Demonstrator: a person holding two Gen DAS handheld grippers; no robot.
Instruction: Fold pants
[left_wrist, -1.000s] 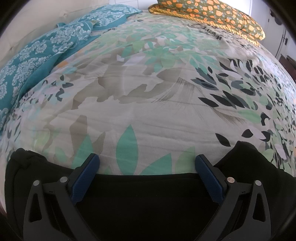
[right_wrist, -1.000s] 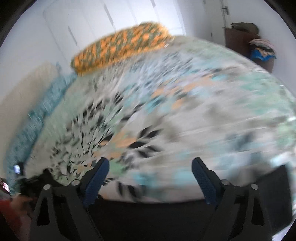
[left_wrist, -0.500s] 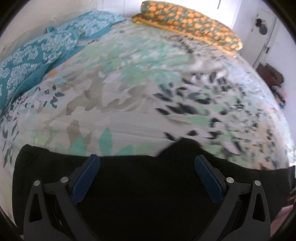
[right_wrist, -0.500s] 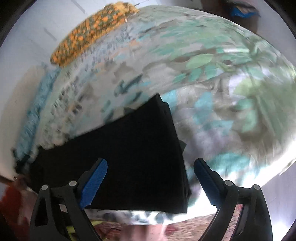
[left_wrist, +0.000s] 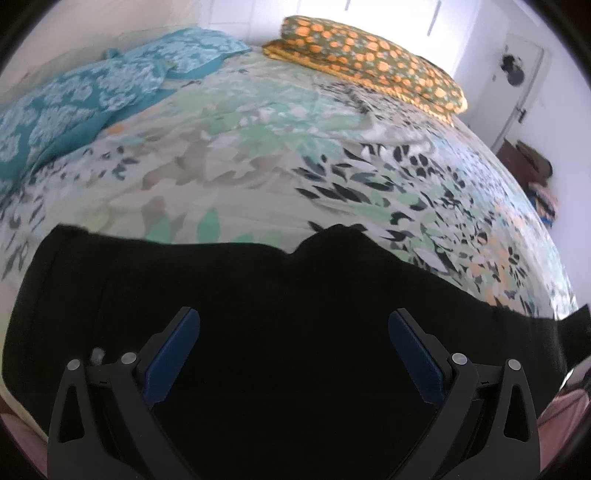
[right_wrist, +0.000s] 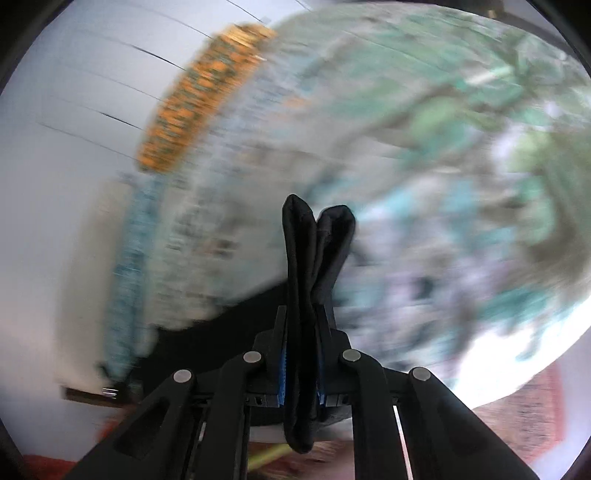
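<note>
1 black pants (left_wrist: 258, 332), right gripper (right_wrist: 301, 354) fingers clamped on it, left gripper (left_wrist: 293, 354) fingers wide apart, empty

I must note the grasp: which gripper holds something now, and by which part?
The right gripper is shut on the black fabric pants, pinching a bunched edge. The left gripper is open above them, holding nothing.

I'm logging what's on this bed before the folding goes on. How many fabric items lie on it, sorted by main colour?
Black: 1, the pants, pinched in the right gripper
Teal and white: 1, the patterned cloth
Orange-flowered: 1, the pillow
Total: 3, on the leaf-print bedspread
</note>
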